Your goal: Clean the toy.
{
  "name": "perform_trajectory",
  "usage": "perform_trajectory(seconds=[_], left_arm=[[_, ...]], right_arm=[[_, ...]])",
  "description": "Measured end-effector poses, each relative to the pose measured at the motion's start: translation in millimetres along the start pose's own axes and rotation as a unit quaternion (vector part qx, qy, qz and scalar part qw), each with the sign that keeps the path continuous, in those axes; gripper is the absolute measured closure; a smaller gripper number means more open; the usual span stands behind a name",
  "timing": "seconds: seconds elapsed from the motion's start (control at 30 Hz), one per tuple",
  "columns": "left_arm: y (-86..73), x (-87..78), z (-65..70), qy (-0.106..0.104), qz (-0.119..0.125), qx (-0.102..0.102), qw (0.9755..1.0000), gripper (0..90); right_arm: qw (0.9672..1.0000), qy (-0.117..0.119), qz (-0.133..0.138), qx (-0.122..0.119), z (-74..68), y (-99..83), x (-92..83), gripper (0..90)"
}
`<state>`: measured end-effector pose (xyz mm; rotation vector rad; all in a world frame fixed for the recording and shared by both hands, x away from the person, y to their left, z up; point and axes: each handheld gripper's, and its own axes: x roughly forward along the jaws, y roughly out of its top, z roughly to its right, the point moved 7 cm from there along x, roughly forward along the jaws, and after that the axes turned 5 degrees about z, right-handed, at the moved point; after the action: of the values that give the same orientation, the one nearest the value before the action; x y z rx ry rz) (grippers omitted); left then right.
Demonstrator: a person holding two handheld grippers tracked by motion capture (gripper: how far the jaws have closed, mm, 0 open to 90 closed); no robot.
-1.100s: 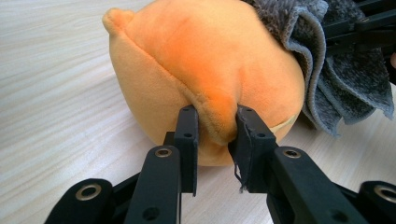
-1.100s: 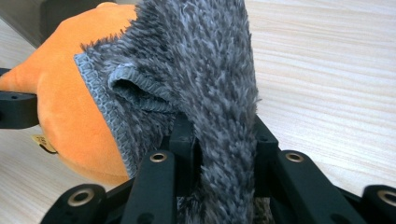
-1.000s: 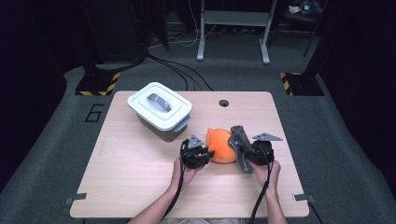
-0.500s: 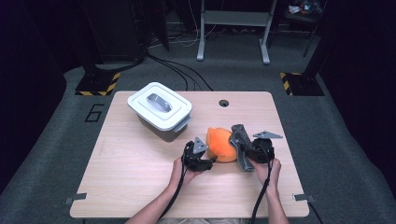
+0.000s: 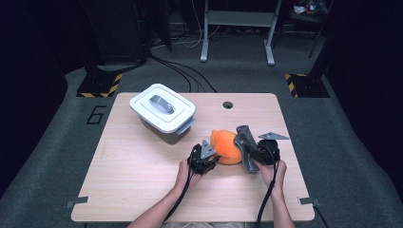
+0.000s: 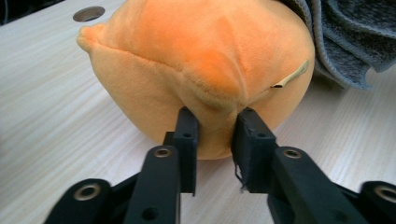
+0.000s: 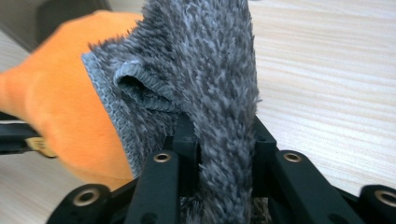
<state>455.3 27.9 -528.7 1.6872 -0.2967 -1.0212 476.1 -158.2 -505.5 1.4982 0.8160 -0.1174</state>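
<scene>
- The left gripper (image 6: 214, 140) has just been closing; its fingers (image 6: 187, 135) now pinch a fold of the orange plush toy (image 6: 205, 60), which sits on the table (image 5: 142, 171).
- The right gripper (image 7: 219, 140) clamps the grey cloth (image 7: 210, 70) against the toy, probably to wipe it.

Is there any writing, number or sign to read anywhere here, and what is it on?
"6": a large pale number on the grey floor mat, left of the table.
Yellow-and-black hazard stripes, no words, on two floor bases.
The small tan tag on the orange plush toy shows no readable print.
</scene>
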Motion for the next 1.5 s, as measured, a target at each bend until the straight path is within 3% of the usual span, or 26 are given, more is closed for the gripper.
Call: perform_trajectory(seconds=[0.2,0.43,0.57,0.73,0.83,0.9,1.1,1.33,1.43,1.5], left_arm=[[3.7,-3.4,-2.7,-0.018,-0.001,-0.046,0.9988,77.0],[10.4,-6.6,-2.5,-0.034,0.001,-0.082,0.9961,77.0],[11.8,-6.9,-2.8,-0.034,0.001,-0.092,0.9952,77.0],[11.6,-7.1,-0.3,-0.037,0.000,-0.096,0.9947,77.4],[11.0,-6.6,-0.3,-0.034,0.000,-0.094,0.9949,77.8],[10.3,-6.4,-0.9,-0.034,-0.002,-0.097,0.9947,78.0],[9.7,-6.1,-1.3,-0.034,0.000,-0.100,0.9944,78.1],[6.8,-6.2,-5.7,-0.037,0.002,-0.112,0.9931,78.1],[5.1,-5.8,-6.7,-0.040,0.004,-0.123,0.9916,78.1],[4.1,-6.0,-9.0,-0.042,0.003,-0.118,0.9921,78.1]], right_arm=[[0.9994,0.021,0.027,0.000,-11.4,13.1,-18.6,71.9],[0.9974,0.053,0.046,-0.019,-40.1,31.9,-36.4,71.6],[0.9964,0.064,0.041,-0.039,-59.4,35.0,-34.0,71.4],[0.9957,0.071,0.024,-0.055,-76.4,32.3,-17.4,71.2],[0.9957,0.053,0.015,-0.074,-81.3,28.0,-6.5,71.1],[0.9955,0.034,0.014,-0.088,-82.0,25.9,-2.7,71.1],[0.9950,0.023,0.017,-0.095,-79.2,25.6,-3.4,71.1],[0.9973,0.006,0.016,-0.071,-56.2,20.0,-7.3,71.0],[0.9986,0.001,0.012,-0.052,-42.7,15.7,-6.4,70.9],[0.9993,-0.003,0.010,-0.037,-31.9,12.4,-4.3,70.9]])
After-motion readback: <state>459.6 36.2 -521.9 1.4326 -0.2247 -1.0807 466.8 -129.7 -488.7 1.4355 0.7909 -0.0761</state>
